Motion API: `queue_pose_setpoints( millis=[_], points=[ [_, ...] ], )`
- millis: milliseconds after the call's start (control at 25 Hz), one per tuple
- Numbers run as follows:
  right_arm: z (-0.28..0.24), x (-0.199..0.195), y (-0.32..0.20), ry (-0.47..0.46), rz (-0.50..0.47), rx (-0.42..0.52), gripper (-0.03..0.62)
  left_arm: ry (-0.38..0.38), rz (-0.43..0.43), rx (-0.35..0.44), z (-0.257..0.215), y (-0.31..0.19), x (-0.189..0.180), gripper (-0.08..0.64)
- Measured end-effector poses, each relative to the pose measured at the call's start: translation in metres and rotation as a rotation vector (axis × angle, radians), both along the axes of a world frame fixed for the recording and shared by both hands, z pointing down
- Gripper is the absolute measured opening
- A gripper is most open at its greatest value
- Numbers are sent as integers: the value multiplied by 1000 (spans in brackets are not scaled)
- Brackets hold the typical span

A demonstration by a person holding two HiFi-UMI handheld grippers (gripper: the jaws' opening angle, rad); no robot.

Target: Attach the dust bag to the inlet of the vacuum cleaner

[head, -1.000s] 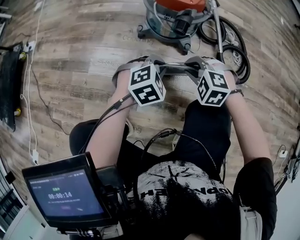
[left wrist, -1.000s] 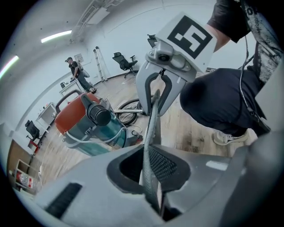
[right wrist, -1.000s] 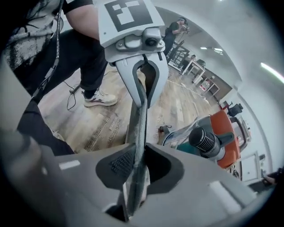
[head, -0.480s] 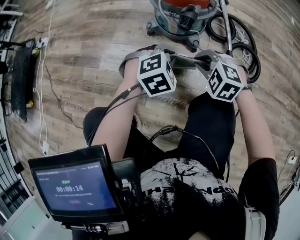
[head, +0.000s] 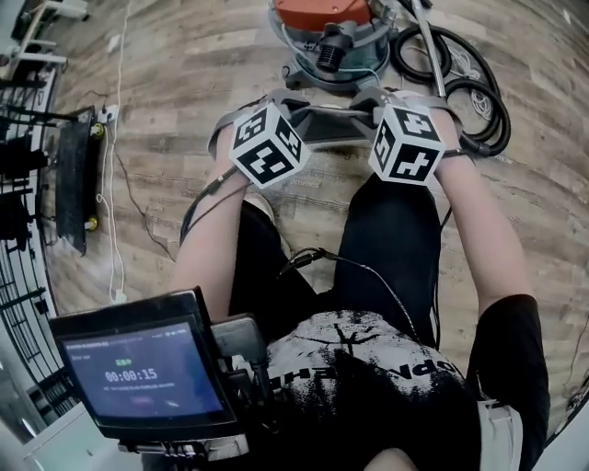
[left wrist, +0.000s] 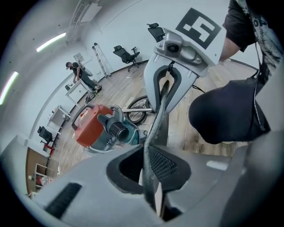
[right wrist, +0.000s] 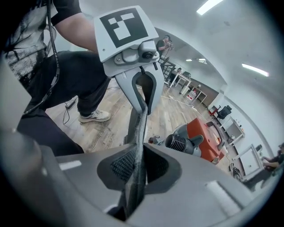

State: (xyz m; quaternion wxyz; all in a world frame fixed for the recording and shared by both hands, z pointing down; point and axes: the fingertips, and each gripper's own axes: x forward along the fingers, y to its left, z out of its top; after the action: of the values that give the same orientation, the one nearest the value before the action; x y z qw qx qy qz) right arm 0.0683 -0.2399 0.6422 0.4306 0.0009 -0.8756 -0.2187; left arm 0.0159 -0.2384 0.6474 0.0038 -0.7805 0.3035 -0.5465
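Fabric of the grey dust bag (head: 324, 127) stretches flat between both tongs, held above the wooden floor (head: 175, 83). Left tongs (left wrist: 152, 170) are clamped on one edge of it. Right tongs (right wrist: 135, 170) have just been closing and pinch the opposite edge. The orange-topped vacuum cleaner (head: 324, 28) stands on the floor just beyond, its black ribbed inlet (left wrist: 116, 129) facing the bag and apart from it.

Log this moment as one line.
left tool: shut on dust bag | right tool: jaws just closed on dust bag | vacuum cleaner: ahead of tools | inlet: bare, dust bag not attached
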Motion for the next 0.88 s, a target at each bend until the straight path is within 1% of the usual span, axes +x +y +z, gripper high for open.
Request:
queue_pose_setpoints(
  millis=[120,280,440,600,760,880],
  points=[
    [-9,-4,-5,-36,18,-2,35,-31,11,18,-12,-10,-4,34],
    [-15,-13,-25,-28,53,-1,35,-29,46,40,-17,-30,-14,34],
    [-10,-32,-44,-6,94,15,35,-2,73,43,-10,-52,-32,34],
    [6,-46,-61,10,146,-10,34,49,91,29,5,-71,-45,34],
    [14,-46,-75,24,212,-43,34,96,115,26,14,-84,-45,34],
    [11,-42,-76,14,237,-46,34,100,143,35,12,-86,-41,34]
  ],
)
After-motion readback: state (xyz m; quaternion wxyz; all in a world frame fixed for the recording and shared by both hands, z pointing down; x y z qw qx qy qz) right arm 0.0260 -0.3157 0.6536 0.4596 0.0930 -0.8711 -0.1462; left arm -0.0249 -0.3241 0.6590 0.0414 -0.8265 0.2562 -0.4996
